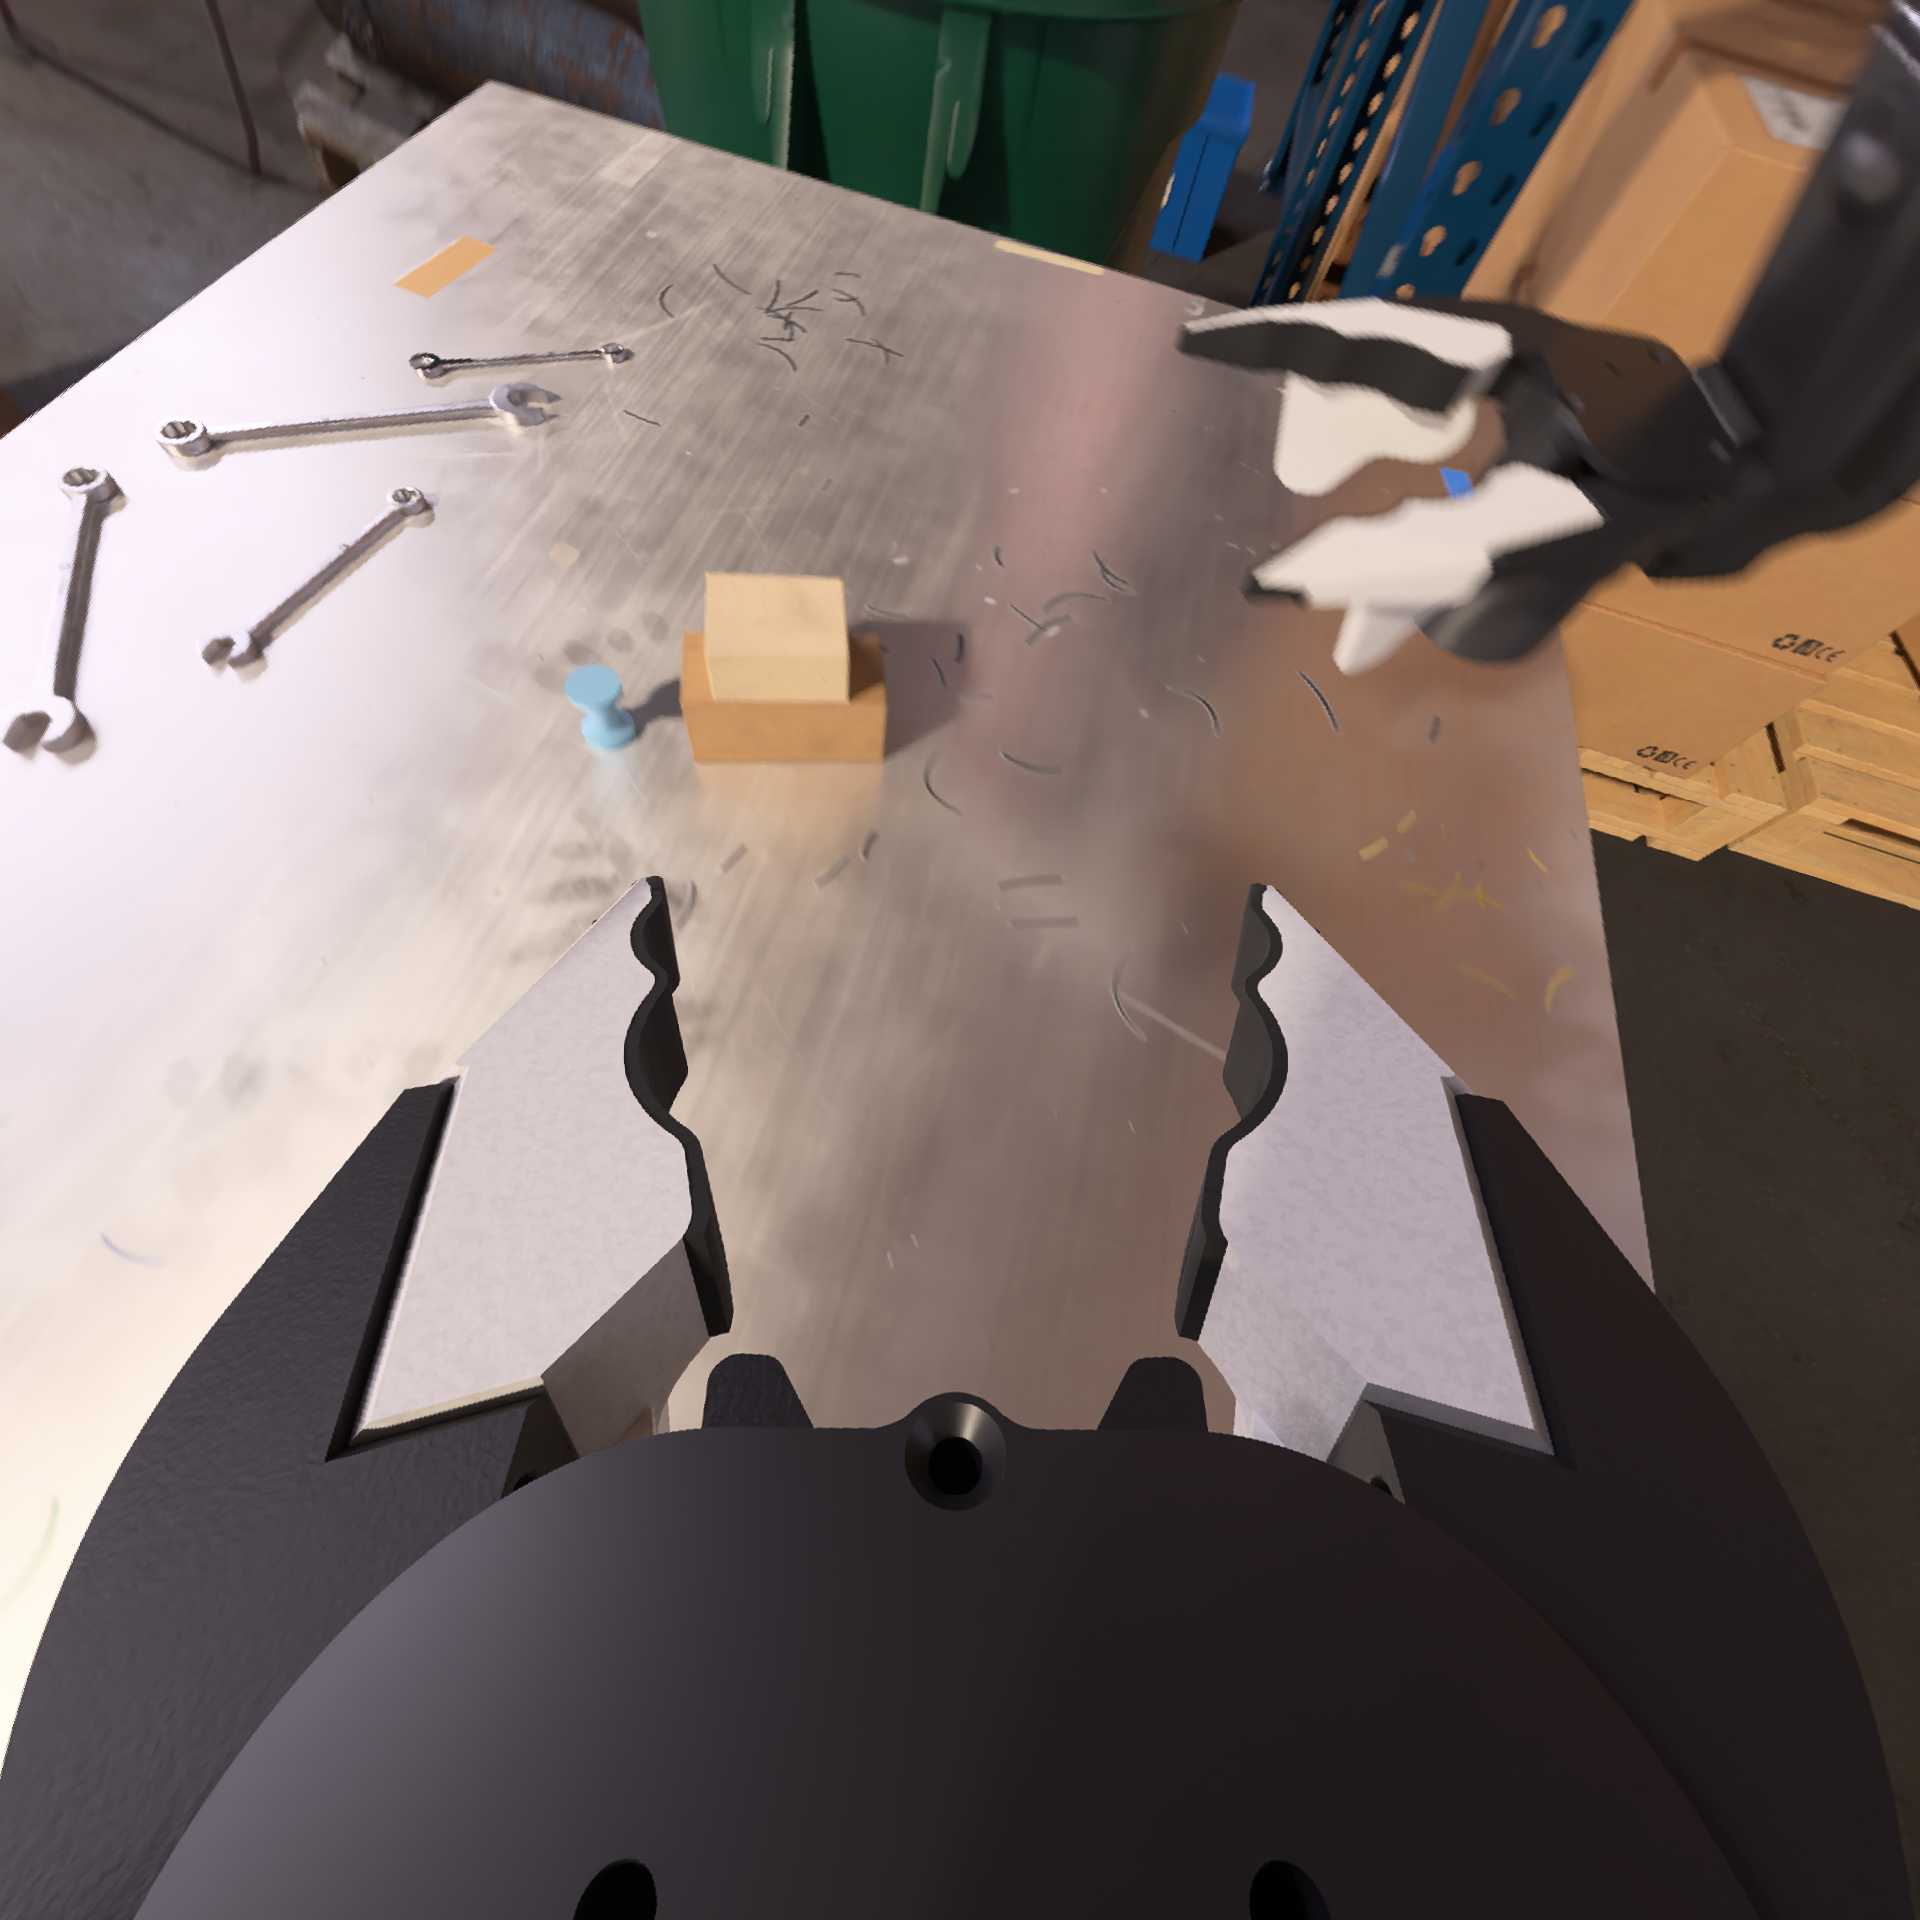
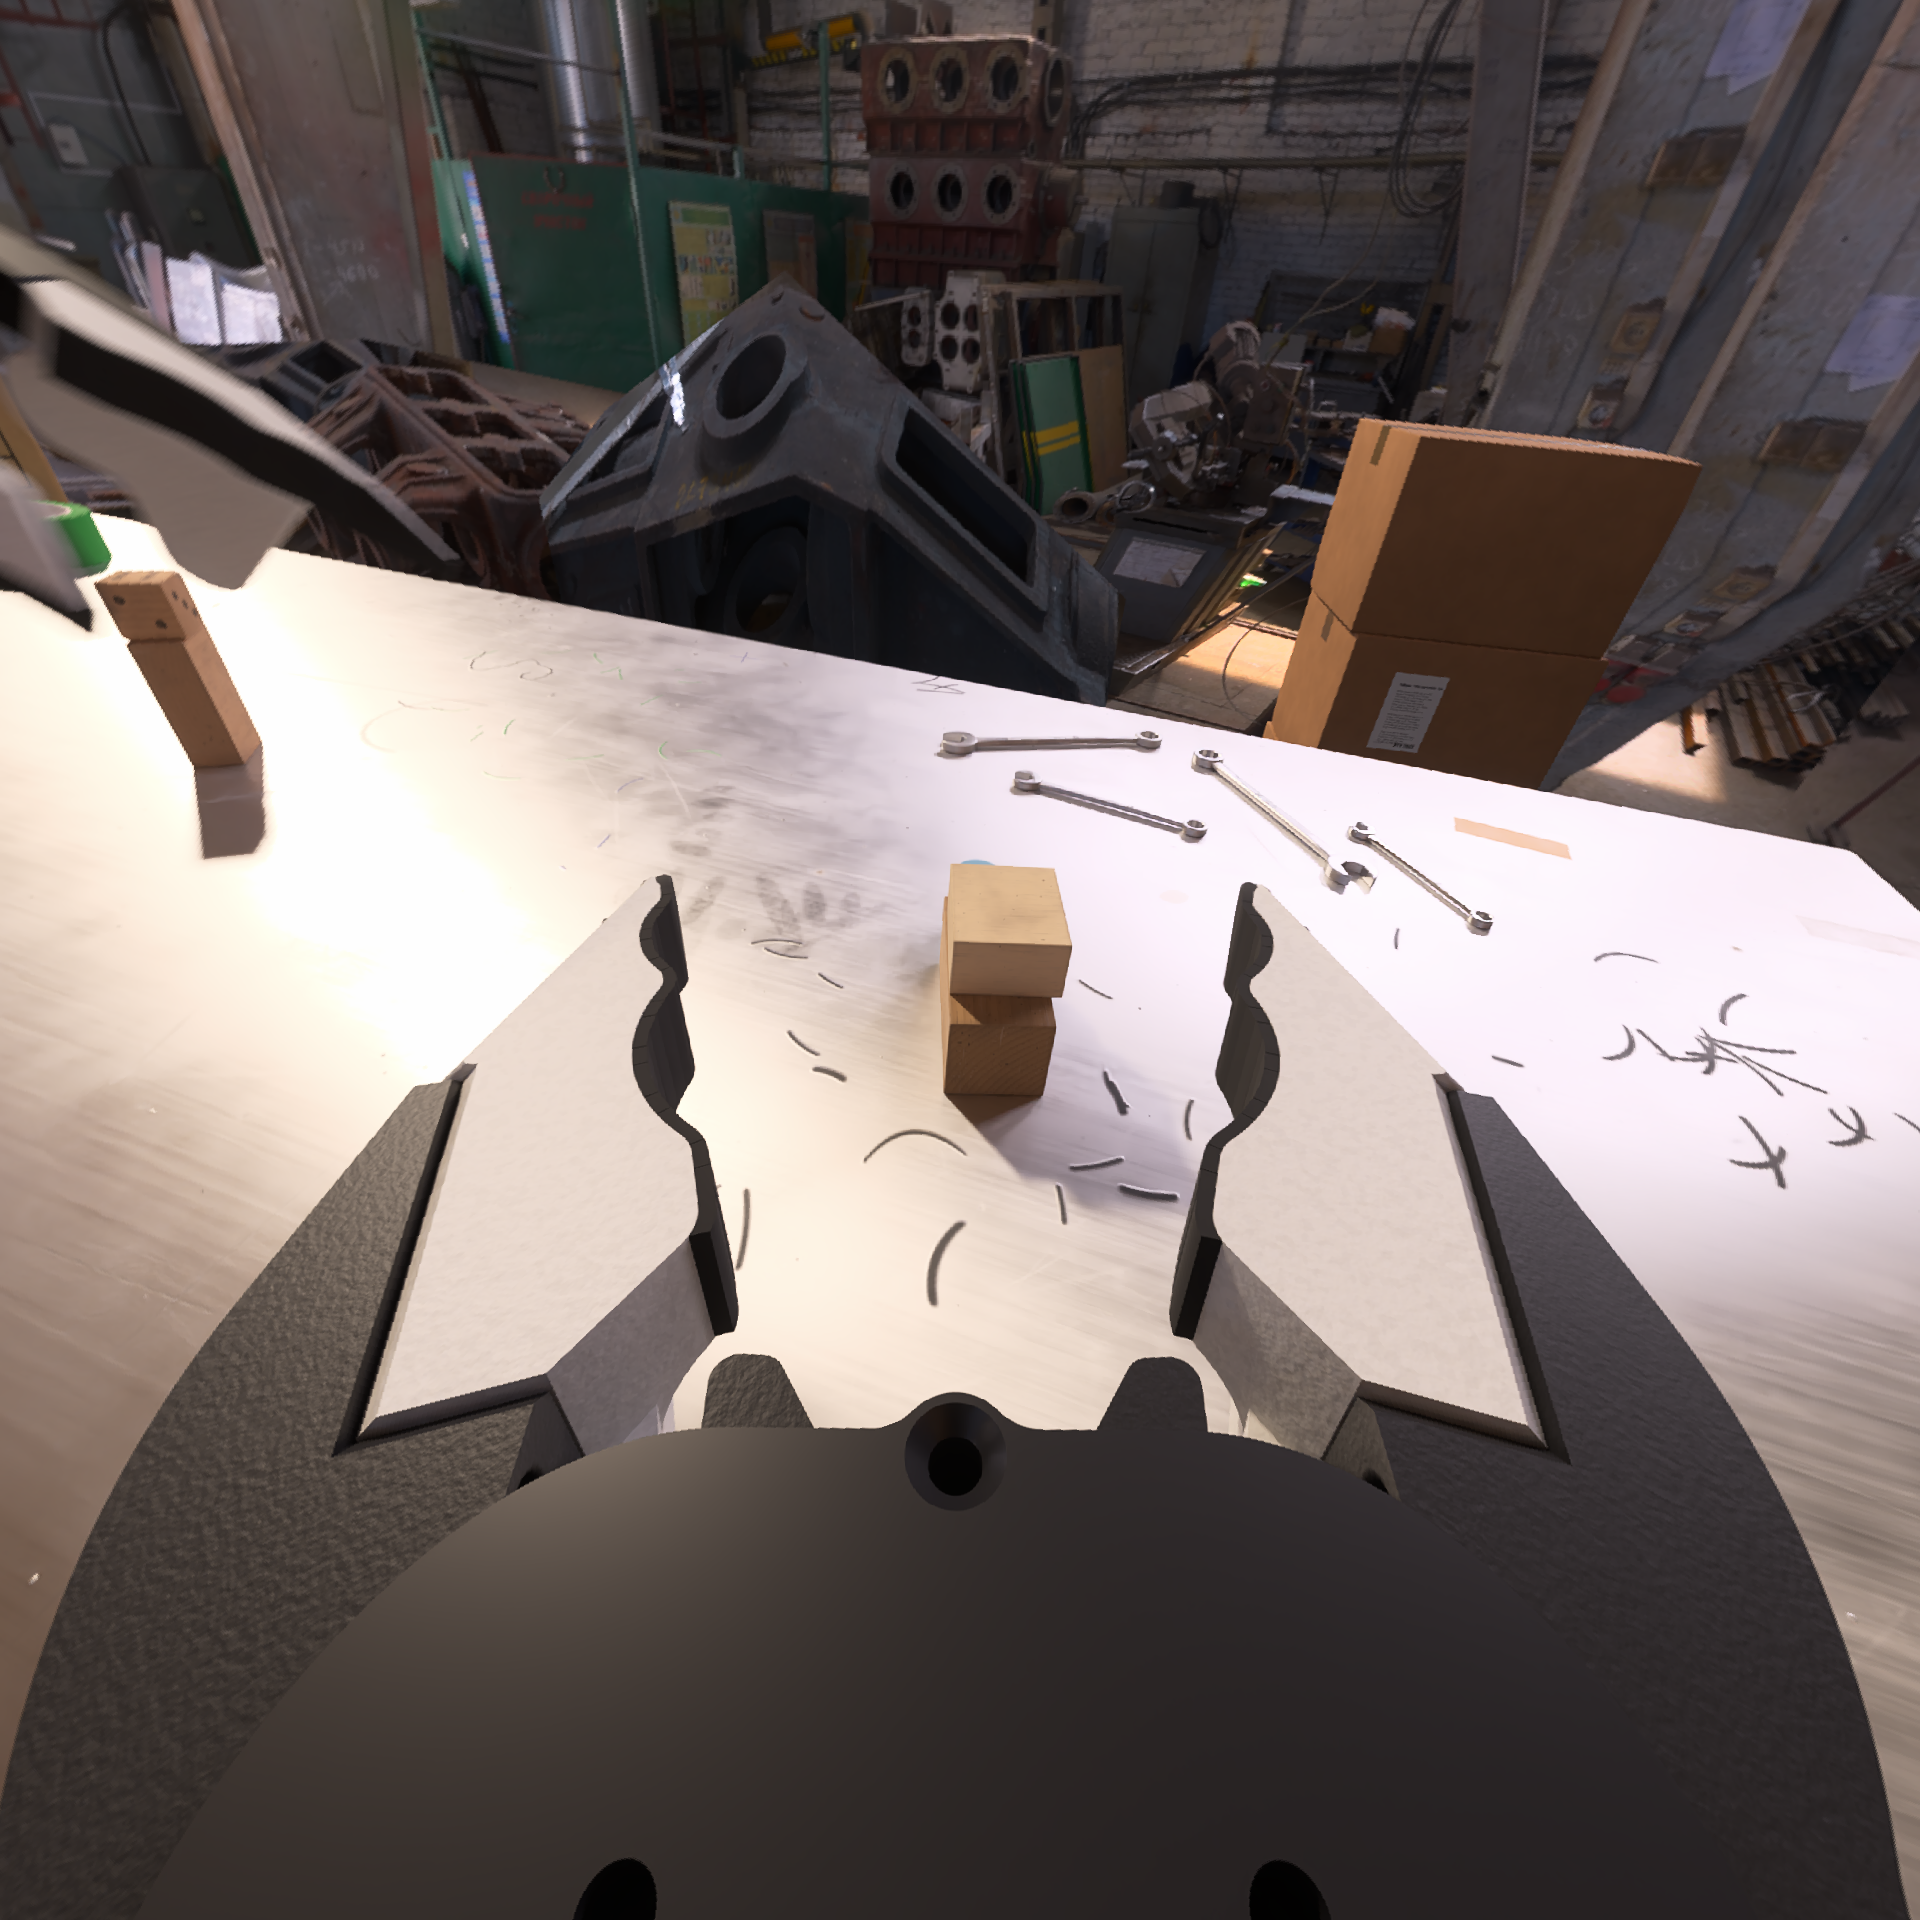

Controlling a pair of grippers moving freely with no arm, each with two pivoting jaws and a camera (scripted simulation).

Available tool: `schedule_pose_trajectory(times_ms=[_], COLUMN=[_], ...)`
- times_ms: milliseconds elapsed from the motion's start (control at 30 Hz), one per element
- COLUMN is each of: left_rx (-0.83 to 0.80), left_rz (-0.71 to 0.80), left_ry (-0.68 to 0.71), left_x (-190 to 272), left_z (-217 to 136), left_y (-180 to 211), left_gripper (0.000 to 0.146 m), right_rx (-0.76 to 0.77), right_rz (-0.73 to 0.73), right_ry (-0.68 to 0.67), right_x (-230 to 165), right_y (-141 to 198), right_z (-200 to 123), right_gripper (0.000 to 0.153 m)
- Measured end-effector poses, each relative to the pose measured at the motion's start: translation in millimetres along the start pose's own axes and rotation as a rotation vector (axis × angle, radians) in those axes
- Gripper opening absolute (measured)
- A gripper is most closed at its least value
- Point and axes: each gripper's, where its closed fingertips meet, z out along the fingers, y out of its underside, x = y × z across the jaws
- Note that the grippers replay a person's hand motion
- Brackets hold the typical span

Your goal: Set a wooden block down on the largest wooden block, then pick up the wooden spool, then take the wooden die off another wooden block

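A pale wooden block (image 1: 774, 639) rests on a larger, darker wooden block (image 1: 784, 722) mid-table. A light-blue spool (image 1: 601, 709) stands just left of them. My left gripper (image 1: 956, 894) is open and empty, short of the stack and above the table. My right gripper (image 1: 1221, 462) hovers open at the right. In the right wrist view my right gripper (image 2: 954, 886) is open and empty, with the pale block (image 2: 1008, 925) and the darker block (image 2: 997, 1044) ahead between its fingers. The spool (image 2: 975, 862) barely peeks out behind them. A wooden die (image 2: 145, 603) sits on an upright block (image 2: 197, 696) far left.
Several wrenches (image 1: 343, 421) lie at the table's far left and also show in the right wrist view (image 2: 1101, 805). Metal shavings are scattered around the stack. A green bin (image 1: 935, 94) and cardboard boxes (image 1: 1714, 623) stand beyond the table edges. A green object (image 2: 78, 535) sits near the die.
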Motion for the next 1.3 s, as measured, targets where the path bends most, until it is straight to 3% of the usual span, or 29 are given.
schedule_pose_trajectory(times_ms=[133,267,400,567,833,967,1133,1300], left_rx=[-0.150,-0.338,-0.448,-0.598,-0.793,-0.833,-0.685,-0.675], left_rz=[-0.059,-0.178,-0.361,-0.447,-0.484,-0.592,-0.630,-0.625], left_ry=[-0.071,-0.205,-0.221,-0.425,-0.560,-0.500,-0.293,-0.269], left_x=[-37,-86,-109,-145,-164,-160,-150,-150], left_z=[55,104,143,170,194,203,218,218], left_y=[-41,-51,-51,-28,18,36,31,31], left_gripper=[0.112,0.109,0.100,0.101,0.087,0.059,0.040,0.029], right_rx=[0.023,0.003,-0.036,-0.030,-0.060,-0.084,-0.101,-0.131], right_rz=[0.045,0.053,0.115,0.205,0.294,0.304,0.330,0.311], right_ry=[0.010,0.018,0.019,0.005,-0.057,-0.065,-0.055,-0.005], right_x=[0,2,5,12,9,8,14,24], right_y=[1,6,15,22,38,46,52,55], right_z=[3,5,5,6,14,18,19,13], right_gripper=[0.110,0.112,0.112,0.111,0.110,0.109,0.109,0.124])
